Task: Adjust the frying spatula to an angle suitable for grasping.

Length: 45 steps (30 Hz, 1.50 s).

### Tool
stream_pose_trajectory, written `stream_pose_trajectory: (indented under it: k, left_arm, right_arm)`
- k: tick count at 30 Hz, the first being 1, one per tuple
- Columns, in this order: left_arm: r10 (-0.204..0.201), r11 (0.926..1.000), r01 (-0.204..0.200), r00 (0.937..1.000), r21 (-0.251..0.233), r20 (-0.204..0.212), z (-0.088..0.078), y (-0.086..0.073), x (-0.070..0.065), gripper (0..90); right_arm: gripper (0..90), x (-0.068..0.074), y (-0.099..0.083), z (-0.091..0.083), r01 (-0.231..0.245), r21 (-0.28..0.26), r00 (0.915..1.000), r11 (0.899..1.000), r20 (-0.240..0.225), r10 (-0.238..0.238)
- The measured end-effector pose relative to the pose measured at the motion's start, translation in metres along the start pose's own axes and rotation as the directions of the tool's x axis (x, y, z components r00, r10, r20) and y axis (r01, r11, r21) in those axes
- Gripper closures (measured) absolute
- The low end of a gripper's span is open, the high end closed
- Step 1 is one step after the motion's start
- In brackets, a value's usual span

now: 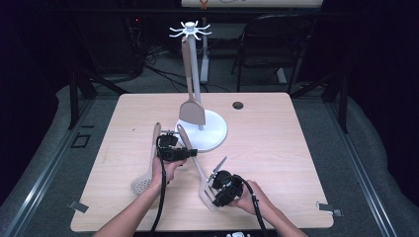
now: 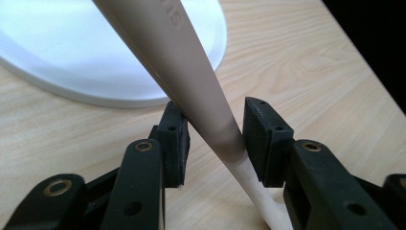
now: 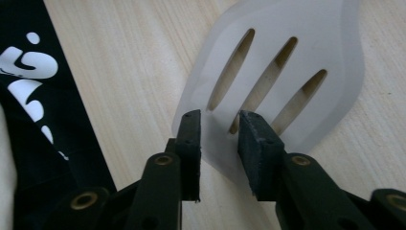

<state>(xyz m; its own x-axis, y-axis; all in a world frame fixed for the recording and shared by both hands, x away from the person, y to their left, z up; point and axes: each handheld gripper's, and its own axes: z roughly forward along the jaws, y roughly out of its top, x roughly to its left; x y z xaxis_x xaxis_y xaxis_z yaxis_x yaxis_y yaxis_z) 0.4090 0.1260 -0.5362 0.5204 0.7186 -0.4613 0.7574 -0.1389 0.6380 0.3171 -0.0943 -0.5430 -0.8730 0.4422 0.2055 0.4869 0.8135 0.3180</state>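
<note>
**A:** Jaws first, what have you got?

**B:** My left gripper (image 2: 215,139) has its jaws part open around the handle of the slotted spatula (image 2: 191,76). The handle runs slantwise through the gap. It leans on the left pad, and the right pad looks to be just touching or a hair off; I can't call it a firm squeeze.

**A:** And the right one?

**B:** My right gripper (image 3: 219,139) has a narrow gap, with the edge of the spatula's pale blade (image 3: 287,57) sitting between the pads. They're not pressing on it, and the three slots lie just beyond the tips.

**A:** Where is the spatula on the table (image 1: 276,128)?

**B:** From the high view, the slotted spatula (image 1: 197,170) lies from near the middle toward my near edge. The handle end points far and left toward the white stand's round base (image 1: 215,133), and the blade is near me beside my right gripper (image 1: 217,185). My left gripper (image 1: 173,148) is on the handle, just near of that base.

**A:** Anything else around?

**B:** A second spatula (image 1: 192,111) hangs from the stand's hooks, its blade just above the base. A skimmer spoon (image 1: 148,163) lies flat on the left, just beside my left hand.
</note>
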Motion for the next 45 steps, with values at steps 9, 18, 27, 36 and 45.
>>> stream_pose_trajectory:
  k: [9,18,27,36,45]
  left_arm:
    - [0.035,0.9987,-0.035,0.9993,-0.037,0.011,-0.011,0.001,-0.01,65.3]
    - [0.073,0.9951,-0.072,0.9971,-0.068,0.02,-0.021,0.001,-0.02,66.7]
    - [0.097,0.9905,-0.093,0.9948,-0.101,0.033,-0.029,-0.002,-0.026,67.2]
    - [0.094,0.9885,-0.083,0.9921,-0.127,0.083,-0.026,-0.009,-0.029,64.4]
    - [0.088,0.9888,-0.078,0.9934,-0.127,0.074,-0.019,-0.017,-0.032,68.3]
  right_arm:
    - [57.3,-0.003,0.007,-0.018,-0.042,-0.164,0.992,0.986,0.111,0.061]
    - [58.7,0.002,0.039,-0.013,0.003,-0.318,0.9552,0.948,0.281,0.091]
    - [70.1,-0.01,0.042,-0.004,-0.044,-0.365,0.9714,0.93,0.202,0.125]
    - [72.9,-0.012,0.037,-0.006,-0.076,-0.408,0.9703,0.91,0.18,0.162]
    - [73.1,-0.015,0.036,-0.007,-0.088,-0.412,0.9735,0.907,0.158,0.166]
